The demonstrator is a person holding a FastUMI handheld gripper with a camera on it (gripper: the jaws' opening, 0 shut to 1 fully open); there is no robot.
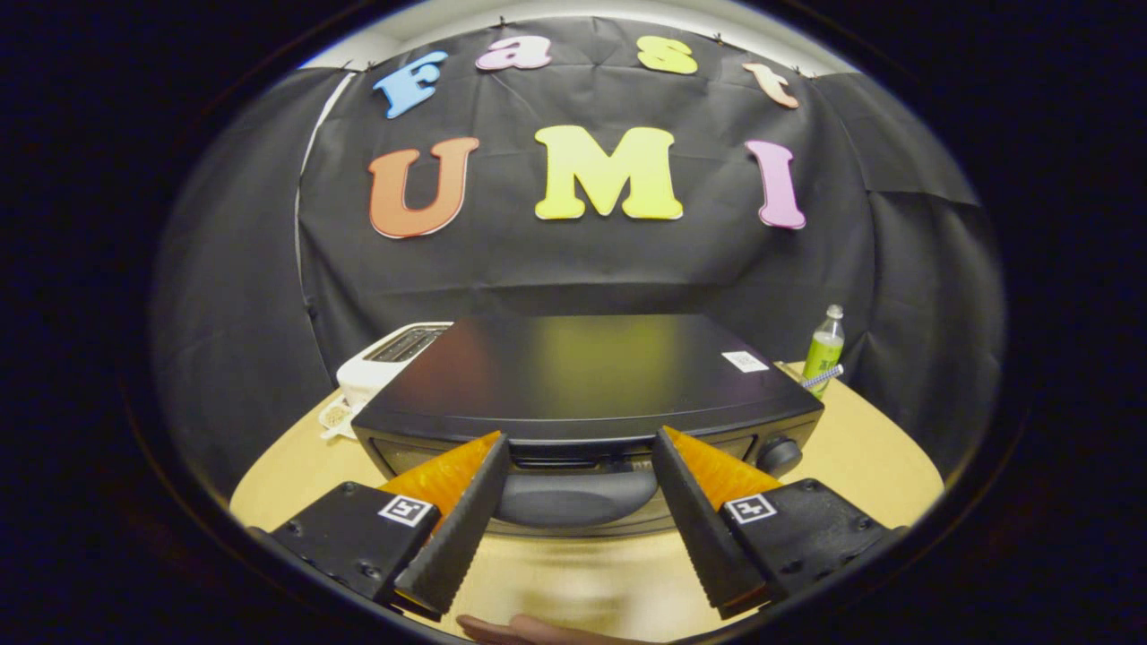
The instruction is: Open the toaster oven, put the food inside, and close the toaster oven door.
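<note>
My gripper [581,448] is wide open and empty, straddling the curved dark handle [575,497] on the near front of the glossy black toaster oven [582,376]. I'd drop lower, hook it, pull gently.

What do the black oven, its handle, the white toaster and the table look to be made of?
Oven: likely painted sheet metal, with a smooth satin top that mirrors the wall colours. Handle, between the open gripper's fingers: probably moulded plastic, dull and rounded. Toaster: glossy white casing, probably plastic. Table: pale wood-look top, perhaps laminate; I cannot tell.
</note>
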